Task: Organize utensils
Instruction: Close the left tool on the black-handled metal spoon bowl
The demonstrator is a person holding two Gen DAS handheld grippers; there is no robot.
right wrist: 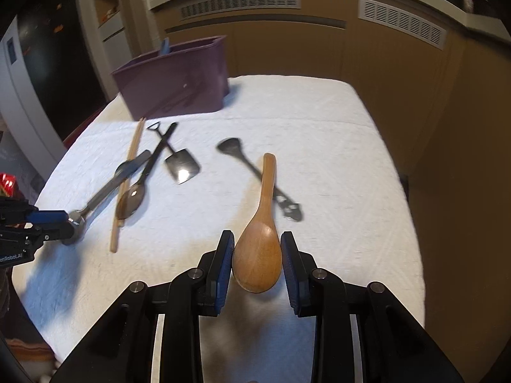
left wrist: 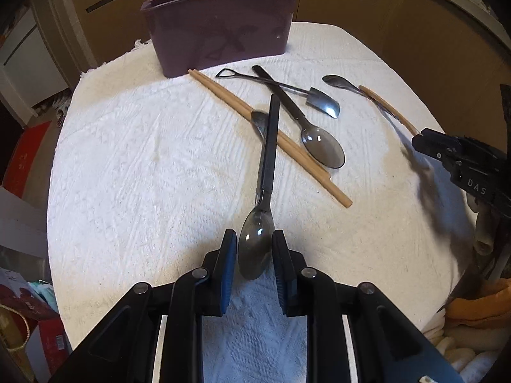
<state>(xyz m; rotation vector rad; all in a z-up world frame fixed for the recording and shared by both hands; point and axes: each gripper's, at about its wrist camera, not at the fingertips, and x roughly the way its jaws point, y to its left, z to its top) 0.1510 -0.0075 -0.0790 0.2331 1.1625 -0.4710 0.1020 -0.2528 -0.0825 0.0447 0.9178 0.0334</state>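
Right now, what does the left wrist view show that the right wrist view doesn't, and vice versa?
Left wrist only: the left gripper from behind, closed on the bowl of a smoky plastic spoon, and the orange cushion past the table edge.

Right wrist only: the right gripper from behind, closed on the wooden spoon bowl, and the wall vents.

Both: purple bin with a blue utensil inside, chopsticks, shovel-shaped spoon, second smoky spoon, metal spoon, white towel.
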